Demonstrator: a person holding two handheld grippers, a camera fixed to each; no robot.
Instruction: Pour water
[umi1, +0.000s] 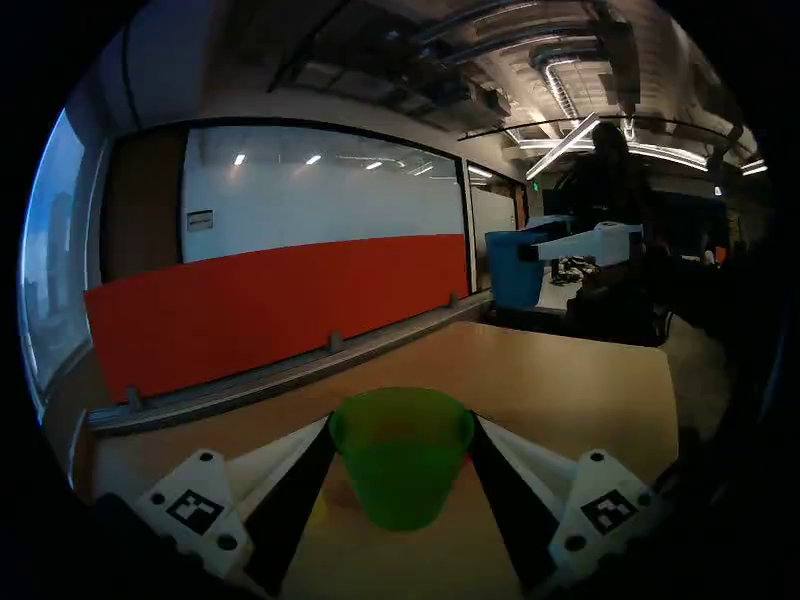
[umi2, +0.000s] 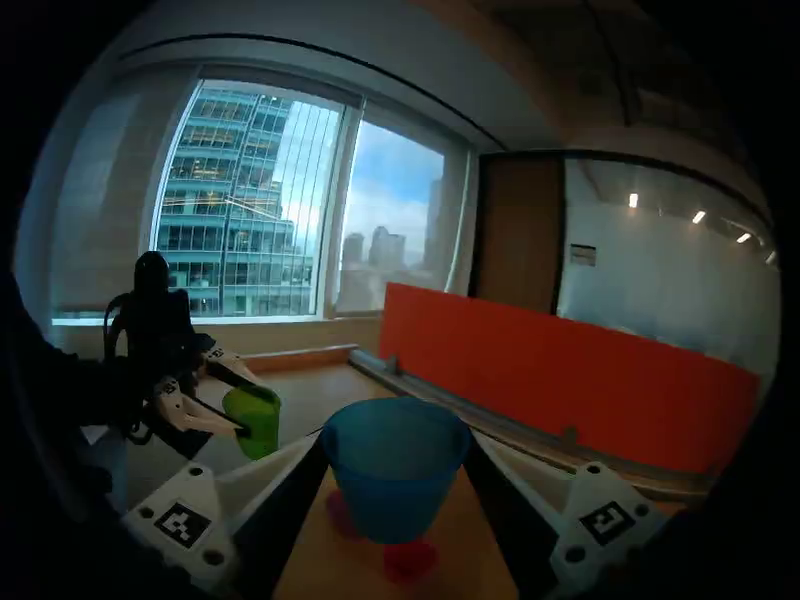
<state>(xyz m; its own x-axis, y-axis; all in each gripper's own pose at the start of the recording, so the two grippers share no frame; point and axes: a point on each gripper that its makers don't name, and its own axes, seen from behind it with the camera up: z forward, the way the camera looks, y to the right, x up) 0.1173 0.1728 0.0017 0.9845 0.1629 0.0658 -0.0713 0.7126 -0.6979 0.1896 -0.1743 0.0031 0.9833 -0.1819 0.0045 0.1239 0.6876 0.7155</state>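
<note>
The left gripper (umi1: 400, 430) was found closed about a green cup (umi1: 400, 470), with one finger pressed against each side of the cup's wall just below the rim. The cup was held upright, its long axis standing roughly vertical and crosswise to the line of the fingers, its open mouth directed upward and its narrower base downward. The cup was seated between the fingertips, at the far end of the gripper, above a light wooden table (umi1: 590, 390); whether the base touched the tabletop could not be determined. A darker band was noted in the lower part of the cup, but whether it was water could not be established. The right gripper (umi2: 395, 440) was likewise found clamped on a blue cup (umi2: 395, 490), both fingers bearing on opposite sides of it. That cup was also carried upright, mouth upward, its axis near vertical, above two red marks (umi2: 410, 558) on the tabletop. In the right gripper view, the green cup was observed to the left of the blue cup and well apart from it. An orange partition (umi2: 600, 390) was recorded along the table's far edge.
</note>
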